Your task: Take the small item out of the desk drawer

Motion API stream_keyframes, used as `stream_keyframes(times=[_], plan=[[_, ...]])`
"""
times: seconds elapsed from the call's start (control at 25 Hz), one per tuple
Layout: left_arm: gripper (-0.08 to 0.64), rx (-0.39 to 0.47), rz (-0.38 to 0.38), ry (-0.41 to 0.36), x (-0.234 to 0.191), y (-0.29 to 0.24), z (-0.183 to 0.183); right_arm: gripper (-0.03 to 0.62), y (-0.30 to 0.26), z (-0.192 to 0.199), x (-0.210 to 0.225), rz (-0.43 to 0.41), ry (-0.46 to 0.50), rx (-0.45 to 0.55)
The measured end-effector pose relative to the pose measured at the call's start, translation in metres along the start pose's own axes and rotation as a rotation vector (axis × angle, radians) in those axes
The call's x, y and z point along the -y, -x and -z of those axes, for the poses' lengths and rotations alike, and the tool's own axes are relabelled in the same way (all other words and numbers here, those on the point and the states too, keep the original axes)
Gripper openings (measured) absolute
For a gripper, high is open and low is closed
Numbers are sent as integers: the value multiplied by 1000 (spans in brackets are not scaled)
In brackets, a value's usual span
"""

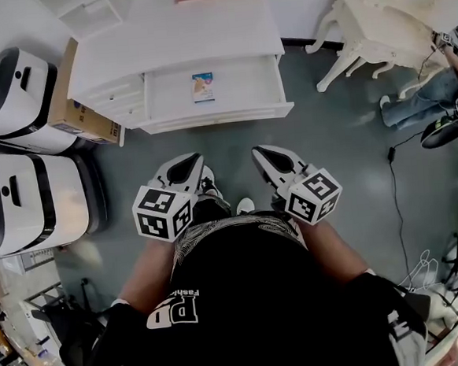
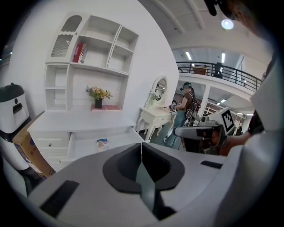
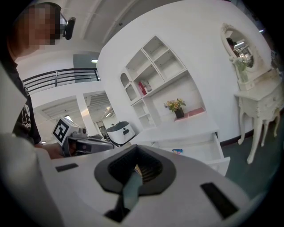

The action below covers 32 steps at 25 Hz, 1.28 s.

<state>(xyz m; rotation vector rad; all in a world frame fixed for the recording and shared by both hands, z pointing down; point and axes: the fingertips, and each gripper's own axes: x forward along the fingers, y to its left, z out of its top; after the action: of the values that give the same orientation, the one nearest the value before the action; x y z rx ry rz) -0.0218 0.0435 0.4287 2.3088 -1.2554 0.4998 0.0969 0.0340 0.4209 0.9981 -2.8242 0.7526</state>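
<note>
The white desk's (image 1: 178, 40) wide drawer (image 1: 216, 118) stands pulled out. In it lies a small, colourful flat packet (image 1: 202, 86), also visible in the left gripper view (image 2: 102, 144) and the right gripper view (image 3: 177, 151). Both grippers hang side by side close to the person's body, well short of the drawer and pointing toward it. The left gripper (image 1: 182, 170) (image 2: 141, 144) is shut, its jaws meeting in a thin seam with nothing between them. The right gripper (image 1: 271, 161) (image 3: 135, 148) also looks shut and empty.
Two white appliances (image 1: 16, 88) (image 1: 33, 203) and a cardboard box (image 1: 77, 111) stand left of the desk. A white dressing table (image 1: 374, 25) with a seated person (image 1: 435, 91) is at the right. A cable (image 1: 396, 197) trails over the grey floor. Shelves with a flower pot (image 2: 98, 95) top the desk.
</note>
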Motion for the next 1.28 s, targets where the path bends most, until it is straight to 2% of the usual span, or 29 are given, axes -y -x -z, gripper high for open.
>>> stream_keyframes(times=[0.32, 0.68, 1.0, 1.28], plan=[[17, 25, 33, 12, -30, -30, -19, 9, -29, -12, 22, 38, 19, -18], [17, 1, 41, 30, -97, -72, -45, 9, -98, -27, 55, 60, 21, -83], [17, -14, 63, 26, -159, -113, -83, 9, -170, -52, 87, 74, 35, -139], [17, -33, 100, 12, -203, -138, -106, 9, -215, -69, 103, 116, 41, -149]])
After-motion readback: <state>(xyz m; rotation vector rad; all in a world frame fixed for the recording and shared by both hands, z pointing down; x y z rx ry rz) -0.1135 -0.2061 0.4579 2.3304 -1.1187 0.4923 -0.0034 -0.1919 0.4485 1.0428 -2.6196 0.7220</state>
